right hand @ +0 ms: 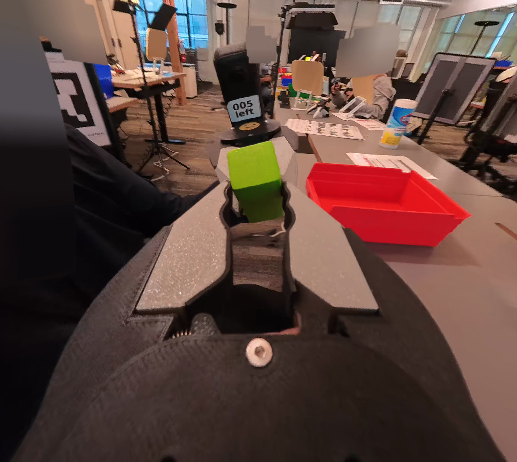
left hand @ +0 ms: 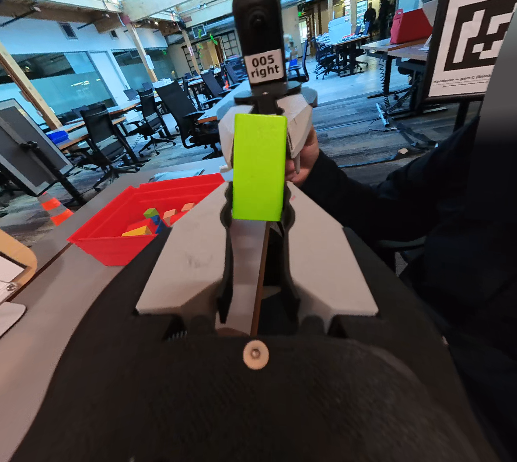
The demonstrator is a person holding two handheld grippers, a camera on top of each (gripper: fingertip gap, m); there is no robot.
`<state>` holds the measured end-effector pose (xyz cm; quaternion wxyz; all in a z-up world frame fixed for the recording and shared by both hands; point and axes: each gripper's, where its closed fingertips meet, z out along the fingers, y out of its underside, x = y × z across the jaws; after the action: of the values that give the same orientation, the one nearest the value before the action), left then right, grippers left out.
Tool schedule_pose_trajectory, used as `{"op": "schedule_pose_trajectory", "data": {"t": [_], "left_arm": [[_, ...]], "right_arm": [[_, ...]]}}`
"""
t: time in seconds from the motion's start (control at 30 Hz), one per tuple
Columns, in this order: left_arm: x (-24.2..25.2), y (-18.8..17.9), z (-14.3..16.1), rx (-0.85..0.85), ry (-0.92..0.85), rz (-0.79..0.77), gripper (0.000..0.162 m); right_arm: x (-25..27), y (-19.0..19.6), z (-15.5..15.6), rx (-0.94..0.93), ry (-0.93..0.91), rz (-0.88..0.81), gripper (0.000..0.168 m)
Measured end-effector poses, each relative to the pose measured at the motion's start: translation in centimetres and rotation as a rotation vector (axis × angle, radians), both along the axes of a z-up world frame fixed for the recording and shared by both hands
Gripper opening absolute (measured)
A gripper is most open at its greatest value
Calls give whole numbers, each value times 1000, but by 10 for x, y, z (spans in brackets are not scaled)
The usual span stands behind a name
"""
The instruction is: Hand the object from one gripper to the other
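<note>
A lime-green rectangular block (left hand: 258,168) is held in the air between the two grippers, which face each other tip to tip. In the left wrist view my left gripper (left hand: 257,196) is shut on the block's near end. The right gripper (left hand: 261,163) closes on its far end, with a hand behind it. In the right wrist view my right gripper (right hand: 256,196) grips the near end of the block (right hand: 253,166), which sits slightly tilted. The left gripper (right hand: 254,166) holds the far end.
A red bin (left hand: 112,238) with several coloured blocks stands on the grey table (left hand: 42,336) to the left. The right wrist view shows a red bin (right hand: 391,210) with nothing visible inside, papers and a wipes canister (right hand: 397,124). A dark sleeve (left hand: 391,210) and a marker board (left hand: 475,37) are close by. The grippers are tip to tip, or close to it.
</note>
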<state>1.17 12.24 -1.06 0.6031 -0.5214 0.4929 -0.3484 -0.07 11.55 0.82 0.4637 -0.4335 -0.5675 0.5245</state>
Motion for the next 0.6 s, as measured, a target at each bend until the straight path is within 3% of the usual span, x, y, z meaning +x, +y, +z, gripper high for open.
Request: {"op": "schedule_pose_trajectory", "data": {"t": [0.17,0.6], "left_arm": [[2,1,-6,-2,31,6,33],[9,18,-35,-174,74,-2,33]], "right_arm": [[-4,1,-3,118,-7,-90,31],[-11,19,-23,38,-112,-92,31]]}}
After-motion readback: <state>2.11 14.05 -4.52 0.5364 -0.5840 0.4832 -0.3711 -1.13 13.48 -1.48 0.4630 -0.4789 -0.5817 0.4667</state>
